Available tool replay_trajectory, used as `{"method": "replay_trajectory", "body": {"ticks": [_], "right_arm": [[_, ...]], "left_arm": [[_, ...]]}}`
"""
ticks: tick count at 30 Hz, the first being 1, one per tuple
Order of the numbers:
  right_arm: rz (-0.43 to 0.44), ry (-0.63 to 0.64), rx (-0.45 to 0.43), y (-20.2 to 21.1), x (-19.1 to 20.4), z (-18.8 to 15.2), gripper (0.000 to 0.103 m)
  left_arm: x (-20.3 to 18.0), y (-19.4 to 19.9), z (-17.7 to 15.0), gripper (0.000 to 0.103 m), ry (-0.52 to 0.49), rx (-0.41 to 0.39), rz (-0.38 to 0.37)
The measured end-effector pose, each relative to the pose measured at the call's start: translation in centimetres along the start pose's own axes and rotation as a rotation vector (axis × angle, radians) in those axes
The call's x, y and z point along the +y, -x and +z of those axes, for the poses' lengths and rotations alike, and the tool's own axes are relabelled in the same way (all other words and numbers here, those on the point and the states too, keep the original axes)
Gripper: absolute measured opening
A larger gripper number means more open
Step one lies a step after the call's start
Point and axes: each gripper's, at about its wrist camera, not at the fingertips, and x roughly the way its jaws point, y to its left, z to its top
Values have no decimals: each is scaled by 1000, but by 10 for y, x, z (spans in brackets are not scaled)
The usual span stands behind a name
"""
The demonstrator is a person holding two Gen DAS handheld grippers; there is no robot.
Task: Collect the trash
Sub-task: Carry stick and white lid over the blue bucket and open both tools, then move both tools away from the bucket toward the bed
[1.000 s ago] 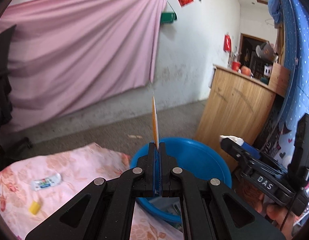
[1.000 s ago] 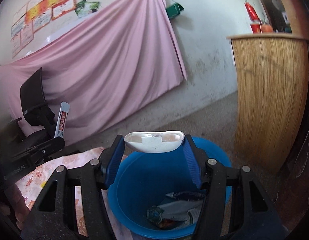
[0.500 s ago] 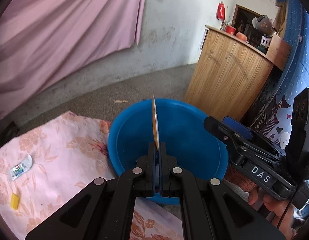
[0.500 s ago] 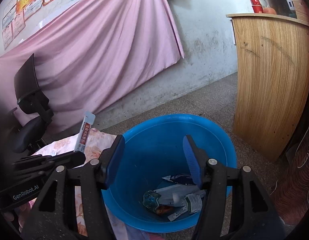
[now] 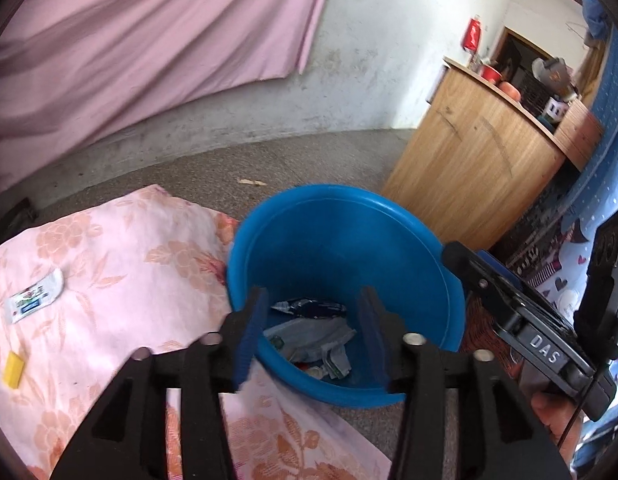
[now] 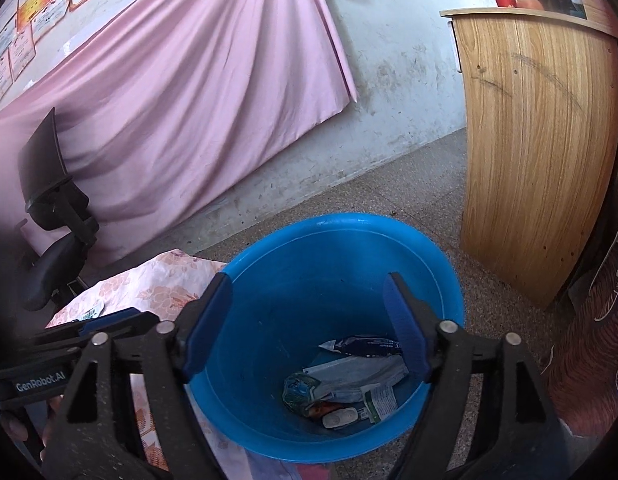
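My left gripper and right gripper, fingers released, over blue basin of wrappers | readable: "DAS", "GenRobot.AI"

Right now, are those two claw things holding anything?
Left gripper: open, holding nothing, above the blue bucket.
Right gripper: open, holding nothing, above the same bucket.
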Motion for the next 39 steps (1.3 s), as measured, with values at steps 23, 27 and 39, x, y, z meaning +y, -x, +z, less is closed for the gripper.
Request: {"method": "replay_trajectory", "body": {"ticks": [23, 27, 39], "right_arm": [[75, 53, -378, 76, 48, 14, 103], [113, 79, -474, 92, 72, 11, 103], [243, 168, -645, 110, 154, -8, 103]], "left_arm": [[32, 135, -30, 101, 45, -556, 290], [43, 165, -42, 101, 43, -625, 338], [94, 234, -86, 101, 73, -743, 504]]}}
